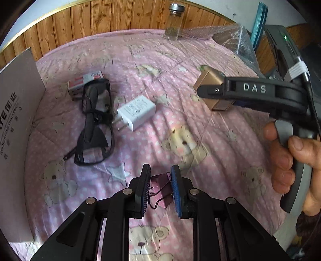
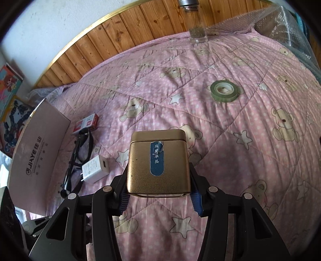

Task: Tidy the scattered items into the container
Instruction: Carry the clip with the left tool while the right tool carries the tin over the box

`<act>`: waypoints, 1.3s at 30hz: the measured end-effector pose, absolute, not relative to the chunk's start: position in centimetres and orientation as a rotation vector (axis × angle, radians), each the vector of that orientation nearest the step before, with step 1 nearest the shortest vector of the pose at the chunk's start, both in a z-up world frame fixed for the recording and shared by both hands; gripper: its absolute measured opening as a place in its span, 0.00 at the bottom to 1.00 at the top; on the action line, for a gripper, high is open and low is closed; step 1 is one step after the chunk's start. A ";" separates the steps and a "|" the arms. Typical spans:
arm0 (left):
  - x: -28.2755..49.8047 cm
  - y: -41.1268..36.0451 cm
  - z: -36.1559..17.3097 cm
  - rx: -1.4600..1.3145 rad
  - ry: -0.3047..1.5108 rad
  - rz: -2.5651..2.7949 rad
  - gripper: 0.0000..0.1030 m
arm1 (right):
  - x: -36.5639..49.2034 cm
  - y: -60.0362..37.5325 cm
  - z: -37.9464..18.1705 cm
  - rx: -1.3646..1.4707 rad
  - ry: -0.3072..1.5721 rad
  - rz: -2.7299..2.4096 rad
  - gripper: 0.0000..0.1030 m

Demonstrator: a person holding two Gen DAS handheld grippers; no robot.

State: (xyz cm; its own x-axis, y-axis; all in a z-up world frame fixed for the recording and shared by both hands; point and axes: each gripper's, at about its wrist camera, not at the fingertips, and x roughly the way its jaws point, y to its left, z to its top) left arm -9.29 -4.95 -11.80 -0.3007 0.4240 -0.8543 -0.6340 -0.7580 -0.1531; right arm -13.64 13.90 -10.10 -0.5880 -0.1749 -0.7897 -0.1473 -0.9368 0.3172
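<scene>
Off to the far left of my left gripper (image 1: 160, 190) stands the cardboard box (image 1: 20, 124), its printed flap upright on the pink bear-print quilt (image 1: 180, 60); ahead and left of that gripper lies a small red-and-white carton (image 1: 88, 80), and a pair of black glasses (image 1: 96, 120) overlaps its near edge; just right of the glasses lies a white USB charger (image 1: 137, 112), prongs toward the frames; my left gripper itself is clamped on a pink binder clip (image 1: 161, 190), the clip pinched between the two pads with its wire handles toward me; far ahead, by the wooden headboard (image 1: 100, 18), a glass jar (image 1: 174, 22) with a metal lid stands upright; to the right of my left gripper, my right gripper (image 2: 158, 194) hangs above the quilt, a hand (image 1: 291, 160) round its handle; its jaws are closed against the two sides of a gold tea tin (image 2: 158, 162), held upright with a blue label facing the right wrist camera; ahead and right of that tin a roll of green tape (image 2: 223, 90) lies flat on the quilt, well apart from everything else; further right, at the quilt's edge, sits a crumpled sheet of bubble wrap (image 2: 280, 24).
</scene>
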 end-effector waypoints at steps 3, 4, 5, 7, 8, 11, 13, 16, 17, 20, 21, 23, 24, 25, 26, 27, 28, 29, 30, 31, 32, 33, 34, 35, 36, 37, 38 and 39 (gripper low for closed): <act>-8.4 -5.0 -12.0 -1.251 0.326 2.082 0.23 | -13.1 13.7 -10.4 1.430 -0.564 -2.727 0.51; -8.3 -4.9 -12.1 -1.250 0.323 2.074 0.24 | -13.0 13.7 -10.5 1.433 -0.563 -2.726 0.51; -8.2 -4.9 -12.2 -1.247 0.317 2.059 0.27 | -12.8 13.7 -10.5 1.434 -0.566 -2.724 0.51; -7.5 -4.8 -12.3 -1.207 0.357 2.056 0.26 | -12.5 13.6 -10.5 1.436 -0.560 -2.724 0.51; -7.1 -4.8 -12.4 -1.186 0.379 2.057 0.26 | -12.4 13.6 -10.5 1.436 -0.559 -2.723 0.51; -6.1 -5.3 -12.4 -1.136 0.423 2.071 0.27 | -12.1 13.5 -10.6 1.440 -0.561 -2.719 0.51; -5.6 -5.5 -12.4 -1.106 0.444 2.077 0.27 | -11.9 13.5 -10.6 1.437 -0.571 -2.719 0.51; -5.5 -5.5 -12.2 -1.120 0.457 2.075 0.25 | -11.4 13.4 -10.1 1.418 -0.575 -2.727 0.51; -5.4 -5.5 -12.1 -1.117 0.466 2.077 0.25 | -11.3 13.4 -9.9 1.408 -0.575 -2.732 0.51; -4.7 -5.8 -10.9 -1.088 0.455 2.086 0.25 | -10.8 13.3 -9.2 1.387 -0.574 -2.741 0.51; -4.5 -5.9 -10.4 -1.076 0.446 2.088 0.25 | -10.7 13.2 -9.0 1.382 -0.575 -2.738 0.51; -4.4 -6.3 -9.1 -1.059 0.420 2.096 0.25 | -10.5 12.8 -8.6 1.374 -0.568 -2.732 0.51; -4.4 -6.4 -8.6 -1.054 0.409 2.097 0.25 | -10.3 12.5 -8.5 1.370 -0.568 -2.723 0.51; -4.4 -6.6 -8.1 -1.047 0.400 2.103 0.25 | -10.2 12.2 -8.3 1.366 -0.569 -2.714 0.51; -4.4 -6.8 -7.7 -1.043 0.389 2.108 0.25 | -10.0 12.0 -8.1 1.361 -0.570 -2.706 0.51; -4.5 -7.0 -7.4 -1.043 0.378 2.112 0.25 | -9.8 11.7 -7.9 1.357 -0.573 -2.697 0.51; -4.5 -7.1 -7.2 -1.044 0.370 2.120 0.25 | -9.6 11.5 -7.7 1.351 -0.576 -2.687 0.51; -4.6 -7.3 -7.0 -1.047 0.367 2.127 0.25 | -9.3 11.3 -7.4 1.345 -0.579 -2.680 0.51; -4.7 -7.4 -6.9 -1.053 0.370 2.137 0.25 | -9.1 11.0 -7.2 1.340 -0.579 -2.674 0.51; -4.8 -7.5 -6.8 -1.064 0.374 2.148 0.25 | -8.8 10.8 -7.0 1.337 -0.575 -2.671 0.51; -4.8 -7.6 -6.8 -1.079 0.379 2.160 0.25 | -8.5 10.5 -6.8 1.335 -0.572 -2.670 0.51; -4.9 -7.8 -6.7 -1.092 0.379 2.171 0.25 | -8.2 10.2 -6.6 1.334 -0.570 -2.668 0.51; -4.9 -8.0 -6.6 -1.102 0.375 2.179 0.25 | -7.9 10.0 -6.4 1.333 -0.568 -2.665 0.51; -4.9 -8.3 -6.4 -1.110 0.370 2.186 0.25 | -7.6 9.7 -6.3 1.335 -0.562 -2.664 0.51; -4.9 -8.5 -6.2 -1.119 0.366 2.193 0.25 | -7.3 9.4 -6.2 1.337 -0.555 -2.664 0.51; -4.9 -8.7 -5.9 -1.122 0.359 2.196 0.25 | -7.0 9.1 -6.1 1.340 -0.551 -2.661 0.51; -4.7 -9.0 -5.6 -1.119 0.348 2.200 0.25 | -6.8 8.7 -6.1 1.343 -0.548 -2.656 0.51; -4.6 -9.3 -5.2 -1.113 0.339 2.205 0.25 | -6.5 8.3 -6.0 1.345 -0.541 -2.654 0.51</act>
